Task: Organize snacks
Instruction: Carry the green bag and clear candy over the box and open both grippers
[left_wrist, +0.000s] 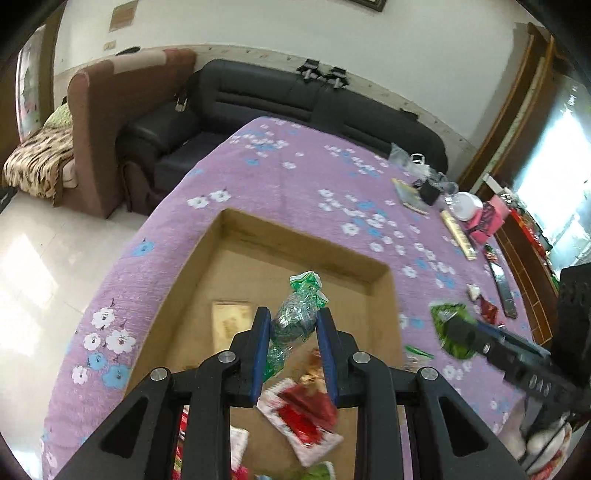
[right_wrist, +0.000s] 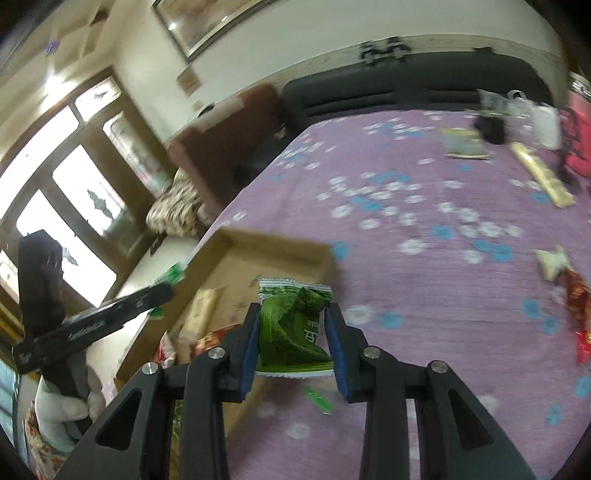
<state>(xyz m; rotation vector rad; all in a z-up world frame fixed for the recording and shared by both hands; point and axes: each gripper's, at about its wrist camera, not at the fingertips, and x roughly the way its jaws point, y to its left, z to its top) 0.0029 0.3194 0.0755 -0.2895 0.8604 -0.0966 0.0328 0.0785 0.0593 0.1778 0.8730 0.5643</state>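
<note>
Left wrist view: your left gripper (left_wrist: 293, 325) pinches a clear green-twisted candy (left_wrist: 297, 314) above the cardboard box (left_wrist: 236, 225) on the purple floral tablecloth (left_wrist: 280, 173); a black sofa (left_wrist: 258, 99) stands beyond.

Right wrist view: your right gripper (right_wrist: 291, 332) pinches a green snack packet (right_wrist: 291, 328) just beside that box (right_wrist: 273, 243); windows (right_wrist: 85, 199) lie beyond it.

We see daylight flooding from the windows (right_wrist: 70, 206) at the left of the right wrist view, blown out to white. Glare also whitens the floor (left_wrist: 33, 266) at left in the left wrist view. Both pictures bend strongly toward dark corners, and motion blur smears the tablecloth (right_wrist: 424, 236).
</note>
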